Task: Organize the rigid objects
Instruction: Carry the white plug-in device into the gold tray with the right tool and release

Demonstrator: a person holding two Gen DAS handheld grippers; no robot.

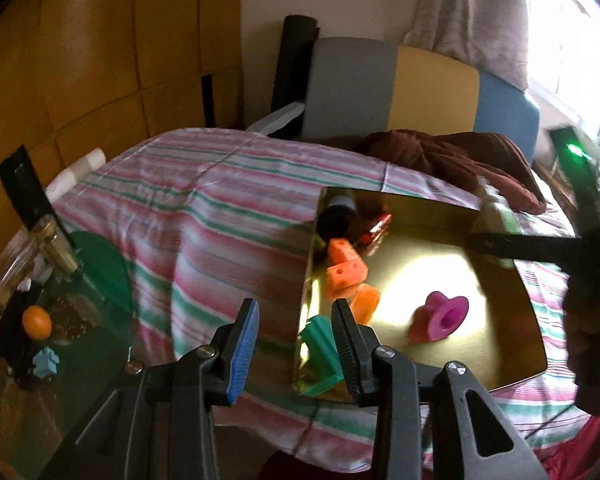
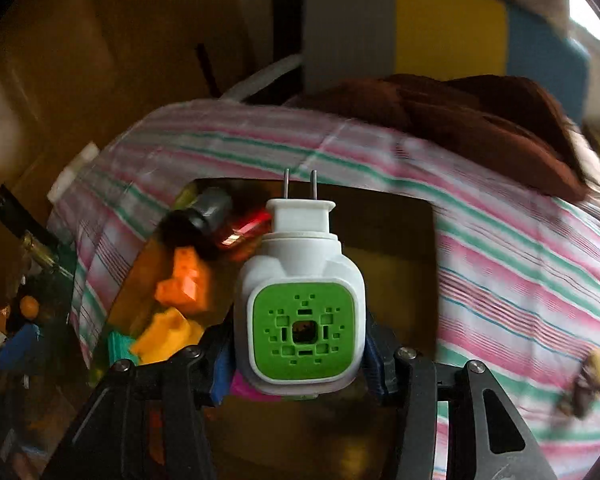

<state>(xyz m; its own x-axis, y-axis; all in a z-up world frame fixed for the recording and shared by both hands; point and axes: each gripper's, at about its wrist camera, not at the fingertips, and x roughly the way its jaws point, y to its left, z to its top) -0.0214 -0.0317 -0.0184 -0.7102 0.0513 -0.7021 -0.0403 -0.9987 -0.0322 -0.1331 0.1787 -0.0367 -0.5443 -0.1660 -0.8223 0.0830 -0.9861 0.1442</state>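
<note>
Right gripper [image 2: 300, 364] clamps white-green plug-in device [image 2: 302, 304], prongs up, above gold tray [image 2: 396, 240]. Left gripper [image 1: 294, 344] empty, jaws narrow gap, over tray's near-left corner. Along tray's left edge: two orange blocks [image 1: 346, 268], teal block [image 1: 320, 344], dark bottle [image 1: 336, 216], red thing [image 1: 374, 232]. Pink cone piece [image 1: 440, 316] mid-tray. Tray sits on striped cloth [image 1: 220, 216]; brown cloth [image 1: 460, 160] at far edge. Glass table [image 1: 40, 320] to left, cluttered.

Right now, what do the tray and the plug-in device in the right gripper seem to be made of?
Tray: apparently polished gold-toned metal or mirrored plastic; it reflects the toys and window glare. Plug-in device: smooth white moulded plastic with a matte green perforated face and two bare metal prongs.
</note>
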